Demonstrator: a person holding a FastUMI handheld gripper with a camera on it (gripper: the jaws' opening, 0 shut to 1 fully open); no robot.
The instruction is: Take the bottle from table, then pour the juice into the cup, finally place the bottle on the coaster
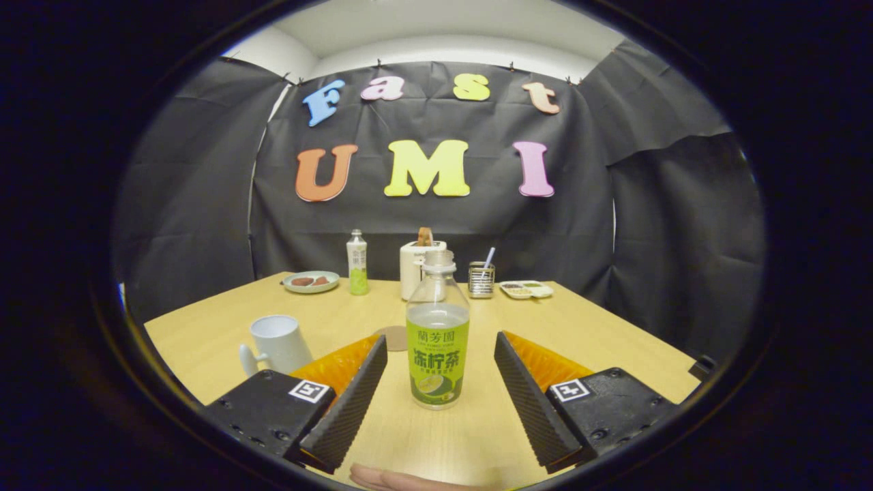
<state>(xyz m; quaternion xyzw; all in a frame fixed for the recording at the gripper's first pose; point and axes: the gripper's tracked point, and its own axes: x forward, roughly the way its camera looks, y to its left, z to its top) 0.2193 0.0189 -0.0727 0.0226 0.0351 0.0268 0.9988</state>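
Nearest of all, part of a hand, just behind the tool. Tool spread wide, holding nothing, one finger on each side of the bottle with clear gaps both ways.

Bottle upright on the pale wooden bench, standing between the fingers toward their far ends, touched by neither. Clear plastic, green label round the lower half, pale drink up to about the shoulder (so nothing poured out yet, by the look of it). Whether a cap is on the neck: hard to tell.

Just behind the bottle, beyond the tip of the left-hand finger, a flat round brown coaster, partly hidden. Further to the left, a white cup with its handle turned toward the near side, standing apart from the bottle and coaster. Inside of the cup not visible from this angle.

At the far end of the bench, in a row: a small plate with something dark on it, a second smaller bottle, a white toaster directly behind the main bottle, a metal mesh holder with a utensil standing in it, and a shallow tray.

Judged progress: very start of the job. Tool lined up for the grasp but not closed. Still left: gripping and lifting the bottle, pouring into the cup, setting the bottle on the coaster.
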